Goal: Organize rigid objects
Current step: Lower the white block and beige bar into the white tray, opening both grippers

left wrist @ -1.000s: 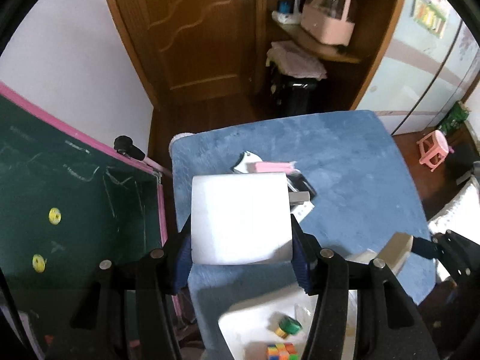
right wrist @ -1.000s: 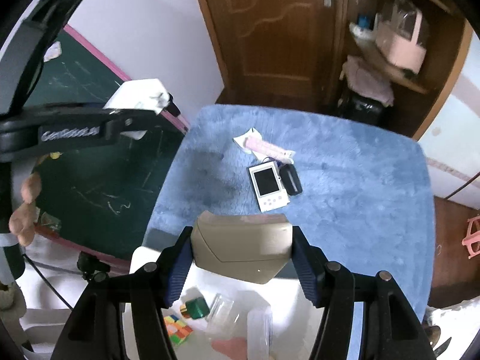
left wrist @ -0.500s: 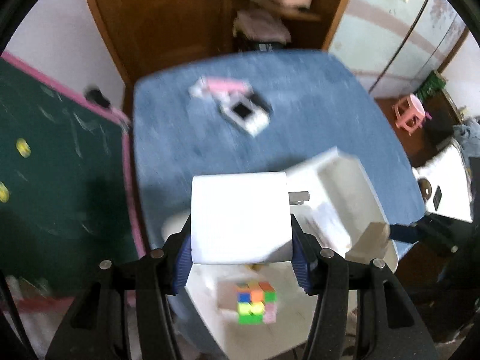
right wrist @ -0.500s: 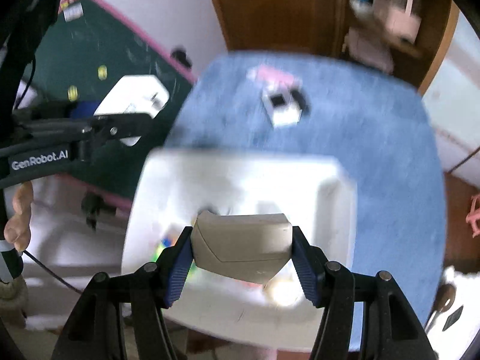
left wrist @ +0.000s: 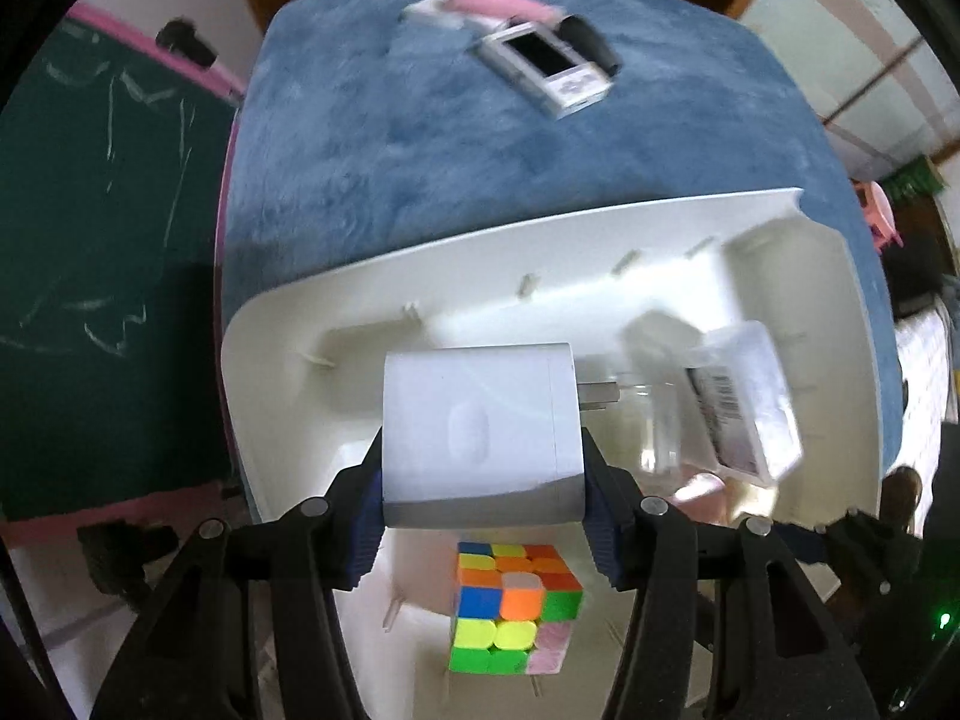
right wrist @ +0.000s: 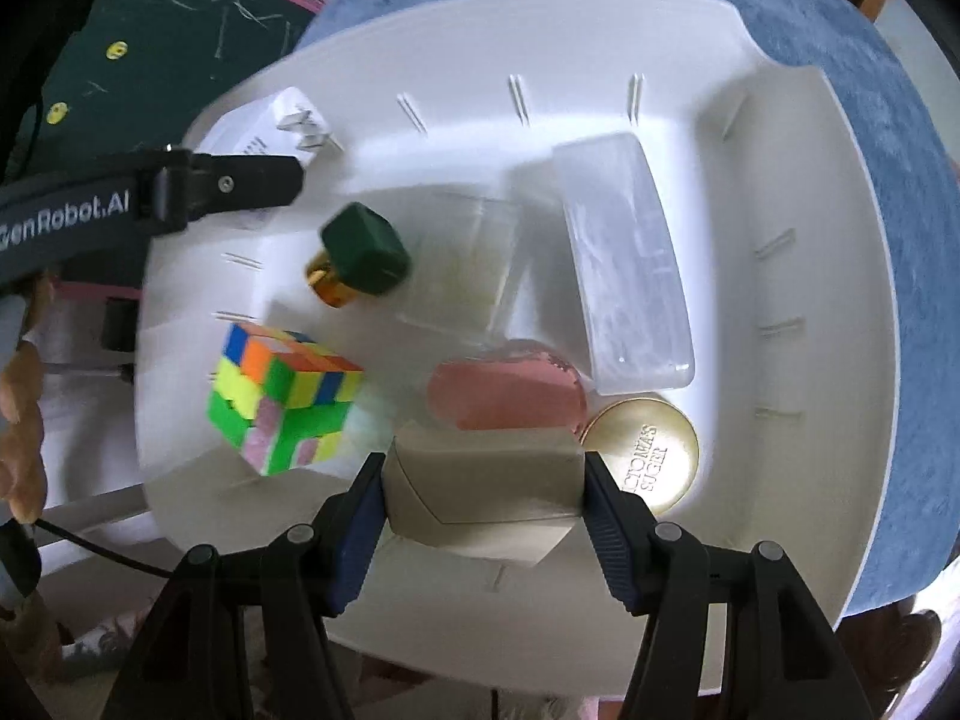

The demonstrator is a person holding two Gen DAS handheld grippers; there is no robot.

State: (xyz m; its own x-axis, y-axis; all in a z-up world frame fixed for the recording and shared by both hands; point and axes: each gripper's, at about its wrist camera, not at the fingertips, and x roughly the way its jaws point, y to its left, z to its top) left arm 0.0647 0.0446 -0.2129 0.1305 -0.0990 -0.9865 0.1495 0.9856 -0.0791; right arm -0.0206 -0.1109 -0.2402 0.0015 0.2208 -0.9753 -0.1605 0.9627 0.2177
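Both grippers hang over the white bin (right wrist: 798, 138) on the blue table (left wrist: 420, 138), each loaded and pointing almost straight down. The left gripper (left wrist: 483, 480) is clamped on a white charger (left wrist: 480, 426), its prongs sticking out to the right; in the right wrist view that charger shows at the bin's far left corner. The right gripper (right wrist: 483, 498) is clamped on a beige box (right wrist: 480, 492) above the near edge, just in front of a pink case (right wrist: 510, 387) and beside a gold tin (right wrist: 645, 456).

To land both well, each piece likely needs a bare patch of floor: the charger's fits behind the cube (left wrist: 510, 606) and left of the clear box (left wrist: 738, 402); the beige box has free floor straight below, between cube and tin. Lowering until each piece nearly touches before parting the jaws should stop it tumbling onto the green-capped bottle (right wrist: 360, 255) or the cube. The charger's prongs could catch the clear box if it drifts right.

A handheld console (left wrist: 549, 69) and a pink item (left wrist: 498, 0) lie on the table beyond the bin, not yet put away
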